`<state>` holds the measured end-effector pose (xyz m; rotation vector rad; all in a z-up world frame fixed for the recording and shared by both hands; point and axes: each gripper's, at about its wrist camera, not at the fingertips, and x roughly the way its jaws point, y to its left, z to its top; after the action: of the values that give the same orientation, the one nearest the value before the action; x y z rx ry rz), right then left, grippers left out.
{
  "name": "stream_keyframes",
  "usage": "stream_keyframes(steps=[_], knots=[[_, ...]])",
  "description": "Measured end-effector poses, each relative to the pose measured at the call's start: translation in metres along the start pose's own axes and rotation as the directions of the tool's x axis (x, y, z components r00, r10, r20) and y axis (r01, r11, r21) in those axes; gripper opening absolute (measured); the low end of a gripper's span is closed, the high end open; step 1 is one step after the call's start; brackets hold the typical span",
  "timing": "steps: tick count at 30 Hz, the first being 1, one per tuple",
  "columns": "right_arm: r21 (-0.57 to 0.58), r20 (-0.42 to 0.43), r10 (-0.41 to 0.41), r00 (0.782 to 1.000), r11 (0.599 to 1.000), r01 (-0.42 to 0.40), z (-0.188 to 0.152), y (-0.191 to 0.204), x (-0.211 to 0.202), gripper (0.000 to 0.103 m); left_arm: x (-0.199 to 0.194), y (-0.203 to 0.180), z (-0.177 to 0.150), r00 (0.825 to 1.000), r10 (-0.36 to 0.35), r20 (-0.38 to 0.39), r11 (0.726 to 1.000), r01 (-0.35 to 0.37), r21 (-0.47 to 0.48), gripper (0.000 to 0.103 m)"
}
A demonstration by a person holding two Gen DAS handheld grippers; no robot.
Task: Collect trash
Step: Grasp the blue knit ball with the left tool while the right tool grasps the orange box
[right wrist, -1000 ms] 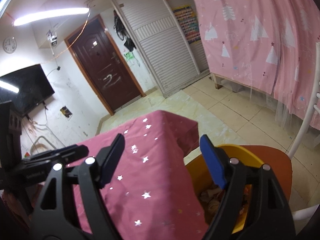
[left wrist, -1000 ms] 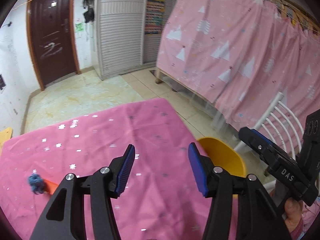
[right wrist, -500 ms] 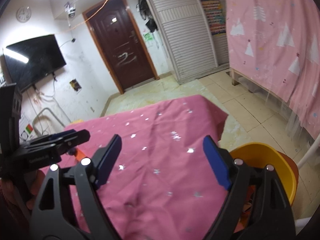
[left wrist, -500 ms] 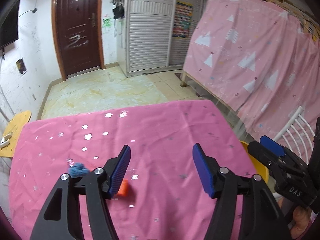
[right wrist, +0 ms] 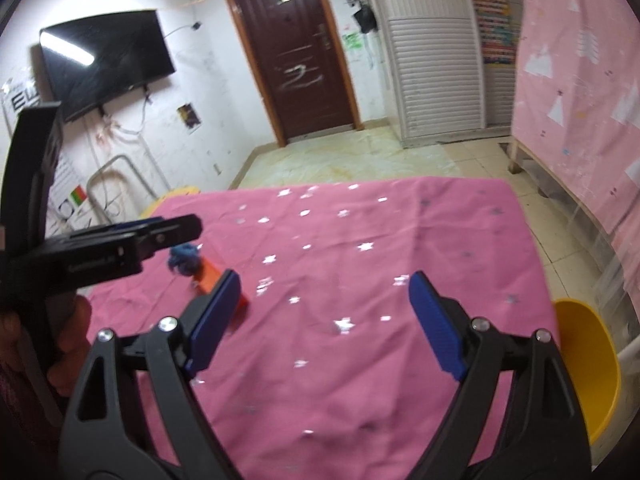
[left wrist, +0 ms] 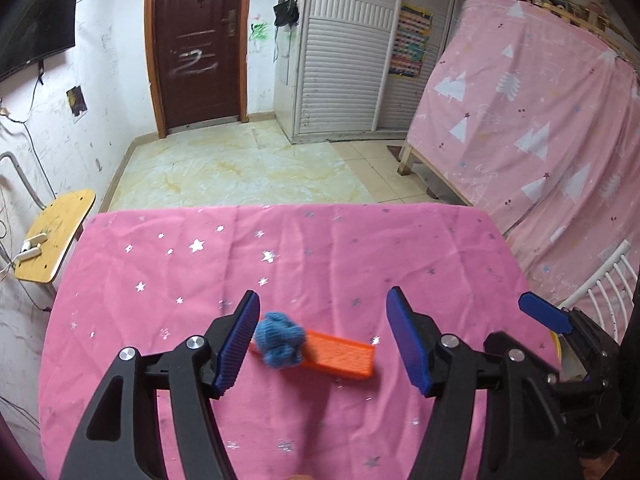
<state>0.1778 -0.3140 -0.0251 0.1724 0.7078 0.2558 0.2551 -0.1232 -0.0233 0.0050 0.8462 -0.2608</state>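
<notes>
Approach step judged in hand: the left gripper (left wrist: 320,338) is held over the pink starred tablecloth (left wrist: 304,256), jaws apart and empty, framing a blue yarn ball (left wrist: 280,339) that rests on one end of an orange block (left wrist: 340,354). The ball sits just inside the left pad; no pad contact is seen. The right gripper (right wrist: 322,322) is held nearer the cloth's right side; its jaws, which have just been opening, stand wide with nothing between. Next move, as judged: the left gripper is to be lowered and centred on the ball, then closed, without the block being dragged along. Only in the right wrist view is the yellow bin (right wrist: 586,364) shown clearly, beside the table's right edge, well apart from the trash; in the left wrist view only a yellow sliver appears behind the right gripper. A wooden stool (left wrist: 56,236) is seen properly in the left view only.
</notes>
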Motion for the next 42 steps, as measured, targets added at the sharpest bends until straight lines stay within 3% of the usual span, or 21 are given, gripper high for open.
stream_keyframes(steps=[8, 16, 23, 29, 39, 41, 42], knots=[[-0.058, -0.044, 0.021, 0.999, 0.998, -0.023, -0.001, 0.026, 0.015, 0.085, 0.011, 0.019, -0.01, 0.999, -0.005, -0.038, 1.0, 0.004, -0.006, 0.045], [-0.093, -0.081, 0.024, 0.996, 0.995, -0.031, -0.003, 0.042, 0.028, 0.085, 0.026, 0.032, -0.019, 0.997, -0.004, -0.072, 1.0, 0.002, -0.028, 0.023], [-0.129, -0.118, 0.04, 0.992, 0.99, -0.056, -0.002, 0.06, 0.045, 0.085, 0.024, 0.04, -0.022, 0.999, 0.002, -0.048, 1.0, -0.004, -0.029, 0.021], [-0.169, -0.154, 0.064, 0.986, 0.982, -0.09, 0.001, 0.075, 0.06, 0.085, 0.014, 0.065, -0.013, 1.0, 0.003, -0.012, 0.997, -0.004, -0.083, 0.021], [-0.245, -0.196, 0.037, 0.98, 0.966, -0.086, 0.003, 0.1, 0.087, 0.085, 0.007, 0.093, -0.012, 1.0, 0.016, 0.011, 0.991, -0.015, -0.134, 0.021], [-0.266, -0.201, 0.026, 0.979, 0.961, -0.08, 0.006, 0.105, 0.094, 0.08, 0.009, 0.096, -0.013, 1.0, 0.015, 0.008, 0.99, -0.014, -0.14, 0.021], [-0.277, -0.21, 0.014, 0.978, 0.958, -0.073, 0.007, 0.108, 0.098, 0.071, 0.01, 0.098, -0.013, 1.0, 0.013, 0.007, 0.989, -0.012, -0.144, 0.021]])
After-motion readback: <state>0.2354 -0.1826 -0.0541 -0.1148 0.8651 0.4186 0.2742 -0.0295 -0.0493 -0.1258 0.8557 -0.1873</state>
